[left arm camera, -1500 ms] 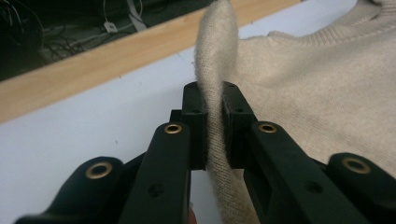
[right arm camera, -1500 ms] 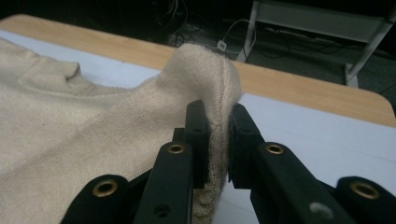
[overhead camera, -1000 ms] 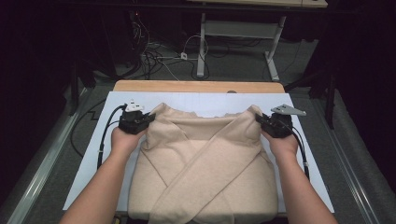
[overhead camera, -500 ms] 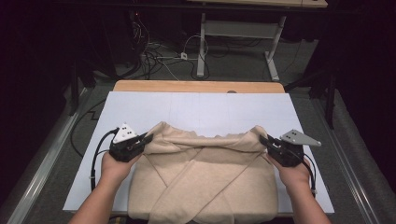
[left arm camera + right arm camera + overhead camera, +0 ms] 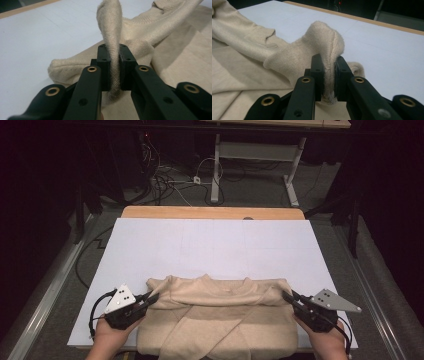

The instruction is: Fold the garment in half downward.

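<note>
A beige knit sweater (image 5: pixel 215 320) lies folded near the front edge of the white table top (image 5: pixel 210 245), sleeves crossed over its body. My left gripper (image 5: pixel 152 296) is shut on the sweater's left upper corner; in the left gripper view a pinched fold of knit (image 5: pixel 111 42) stands up between the black jaws of the left gripper (image 5: pixel 114 72). My right gripper (image 5: pixel 287 296) is shut on the right upper corner; in the right gripper view the fabric (image 5: pixel 324 40) bulges over the jaws of the right gripper (image 5: pixel 329 75). The edge held between both grippers is doubled back over the lower part.
The far half of the white table top is bare, with a wooden edge (image 5: pixel 210 212) at the back. Beyond it are cables (image 5: pixel 170 180) on the floor and a grey table frame (image 5: pixel 255 155). Dark cables trail from both grippers.
Both grippers have pulled the sweater's top edge toward the table's front edge, folding the upper part over the lower. The sweater now covers a shorter strip of the table.
</note>
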The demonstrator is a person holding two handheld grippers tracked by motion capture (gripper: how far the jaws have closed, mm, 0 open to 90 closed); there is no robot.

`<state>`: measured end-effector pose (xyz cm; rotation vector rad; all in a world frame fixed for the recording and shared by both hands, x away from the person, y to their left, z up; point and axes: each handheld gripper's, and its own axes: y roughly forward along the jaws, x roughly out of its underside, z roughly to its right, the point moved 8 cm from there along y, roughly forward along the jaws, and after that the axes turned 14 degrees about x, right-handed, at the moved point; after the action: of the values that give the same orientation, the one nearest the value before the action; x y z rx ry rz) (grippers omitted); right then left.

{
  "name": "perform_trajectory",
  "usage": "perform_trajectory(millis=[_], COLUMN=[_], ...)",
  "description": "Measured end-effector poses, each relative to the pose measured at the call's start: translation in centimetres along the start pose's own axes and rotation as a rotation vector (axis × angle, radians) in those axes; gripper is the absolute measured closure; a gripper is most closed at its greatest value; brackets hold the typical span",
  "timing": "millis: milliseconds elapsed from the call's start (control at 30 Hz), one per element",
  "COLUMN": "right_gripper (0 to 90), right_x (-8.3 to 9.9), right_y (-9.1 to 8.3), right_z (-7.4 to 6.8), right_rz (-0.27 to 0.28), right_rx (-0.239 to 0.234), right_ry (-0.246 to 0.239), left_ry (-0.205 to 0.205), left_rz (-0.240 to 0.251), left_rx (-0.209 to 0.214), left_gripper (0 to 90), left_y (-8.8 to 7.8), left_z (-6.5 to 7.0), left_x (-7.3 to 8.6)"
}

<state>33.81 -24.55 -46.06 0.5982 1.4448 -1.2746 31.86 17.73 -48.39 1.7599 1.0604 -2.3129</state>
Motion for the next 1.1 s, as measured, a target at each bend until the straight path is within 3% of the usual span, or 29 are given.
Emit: perform_trajectory(millis=[133, 300, 567, 667, 733, 833, 1000, 1100], right_gripper=[81.1, 81.0, 80.4, 80.2, 79.6, 79.6, 79.5, 79.4], right_x=[1.2, 3.0, 5.9, 7.0, 7.5, 7.9, 8.0, 8.0], right_y=[-1.6, -3.1, -3.5, -3.1, -2.8, -2.5, -2.1, -2.0], right_z=[-0.8, -1.6, -2.4, -2.3, -2.3, -2.2, -2.2, -2.2], right_rz=[0.000, -0.015, -0.062, -0.093, -0.110, -0.121, -0.129, -0.131], right_rx=[-0.009, -0.013, -0.029, -0.038, -0.041, -0.051, -0.062, -0.069], right_ry=[0.011, 0.004, -0.022, -0.007, -0.006, 0.035, 0.040, 0.043], left_ry=[-0.005, -0.006, -0.055, -0.044, -0.048, -0.054, -0.085, -0.094], left_rz=[-0.028, -0.029, -0.099, -0.130, -0.129, -0.126, -0.087, -0.076], left_rx=[0.000, 0.016, 0.041, 0.038, 0.036, 0.038, 0.071, 0.067], left_gripper=[79.3, 79.3, 79.3, 79.3, 79.3, 79.3, 79.2, 79.2], left_y=[-0.5, -1.0, 0.0, 0.5, 0.6, 0.8, 0.9, 0.9], left_z=[1.7, 2.6, 2.3, 2.2, 2.0, 1.8, 1.5, 1.5], left_x=[1.1, 2.1, 4.9, 5.4, 5.5, 5.6, 5.9, 5.9])
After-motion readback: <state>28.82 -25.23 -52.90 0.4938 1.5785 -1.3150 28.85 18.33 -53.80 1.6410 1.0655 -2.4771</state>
